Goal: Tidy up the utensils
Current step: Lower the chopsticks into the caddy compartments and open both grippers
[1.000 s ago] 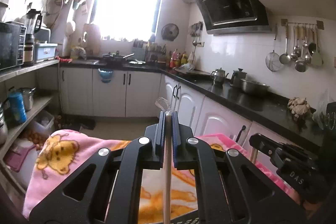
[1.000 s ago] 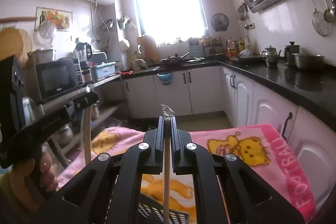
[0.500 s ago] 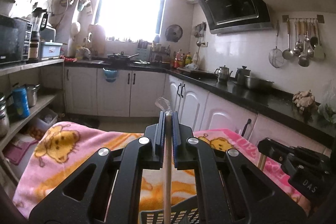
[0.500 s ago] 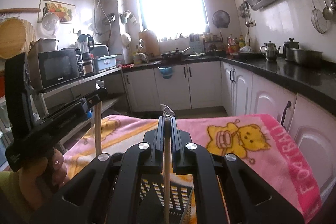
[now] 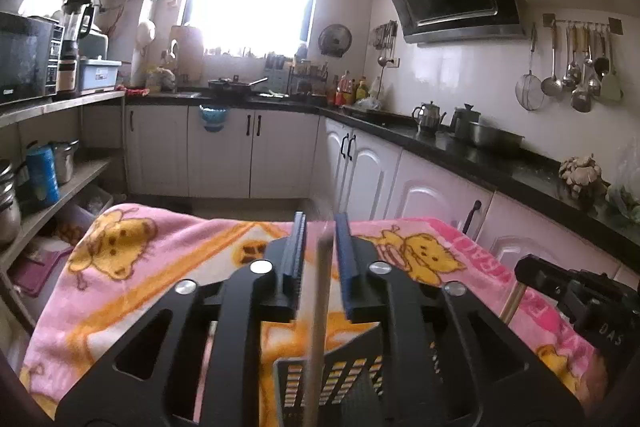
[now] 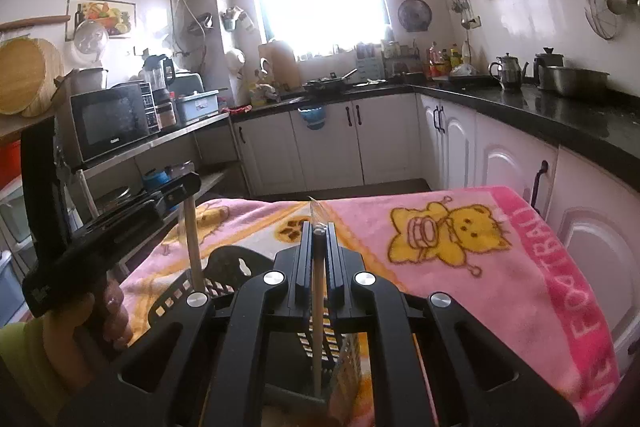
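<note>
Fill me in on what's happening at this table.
A person is dropping chopsticks into a black slotted basket on a pink blanket. The left gripper has just been opening, and its chopstick stands loose between the pads. The right gripper is shut on another chopstick, over the basket.

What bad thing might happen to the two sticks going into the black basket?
1. The left gripper has just been opening, so its chopstick stands loose between the fingers and may tip sideways instead of dropping into the black slotted basket.
2. The right gripper is shut on its chopstick; pushing further down might jam it against the basket's bottom or shove the basket over the soft pink blanket.
</note>
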The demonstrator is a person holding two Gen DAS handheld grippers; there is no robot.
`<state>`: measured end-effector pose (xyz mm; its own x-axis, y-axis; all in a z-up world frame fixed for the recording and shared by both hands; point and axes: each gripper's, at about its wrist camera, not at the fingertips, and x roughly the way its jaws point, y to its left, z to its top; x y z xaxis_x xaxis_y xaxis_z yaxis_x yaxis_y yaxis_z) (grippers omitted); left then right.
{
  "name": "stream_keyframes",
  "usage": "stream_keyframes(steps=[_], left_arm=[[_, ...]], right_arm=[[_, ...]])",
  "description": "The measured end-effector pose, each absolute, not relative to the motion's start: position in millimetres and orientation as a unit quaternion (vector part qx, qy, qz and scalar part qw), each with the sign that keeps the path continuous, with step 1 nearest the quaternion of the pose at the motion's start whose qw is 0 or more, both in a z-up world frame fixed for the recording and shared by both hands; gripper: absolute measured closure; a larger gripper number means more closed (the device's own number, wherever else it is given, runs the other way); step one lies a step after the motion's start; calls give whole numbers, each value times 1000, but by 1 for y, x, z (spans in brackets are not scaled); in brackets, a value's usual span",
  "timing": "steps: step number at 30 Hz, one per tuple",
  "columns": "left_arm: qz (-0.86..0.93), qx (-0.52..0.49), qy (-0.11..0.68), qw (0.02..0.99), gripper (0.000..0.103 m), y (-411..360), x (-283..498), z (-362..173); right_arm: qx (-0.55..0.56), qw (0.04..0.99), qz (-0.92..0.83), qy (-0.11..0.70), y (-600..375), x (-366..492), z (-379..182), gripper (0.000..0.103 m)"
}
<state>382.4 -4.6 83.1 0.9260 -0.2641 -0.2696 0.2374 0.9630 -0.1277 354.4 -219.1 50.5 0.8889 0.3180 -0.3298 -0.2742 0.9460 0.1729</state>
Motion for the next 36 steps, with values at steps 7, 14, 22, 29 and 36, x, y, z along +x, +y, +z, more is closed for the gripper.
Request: stream_keyframes(steps=[7,14,22,29,36], left_arm=[[-123,-55,189,973,75,8,375,81],[-129,-80,234,960,64,21,365,78],[-136,-89,271,949,54,26,353,69],[-148,-106,296,938,35,30,333,60],[-152,-107,321,929,20,32,304,43]], right_arm=[[69,966,149,198,-225,349,46,92],[74,964,142,213,-227,343,42,81],[74,961,138,227,-234,337,38,68],[69,957,141,242,-236,323,35,55],[53,950,140,273,-234,303,24,52]])
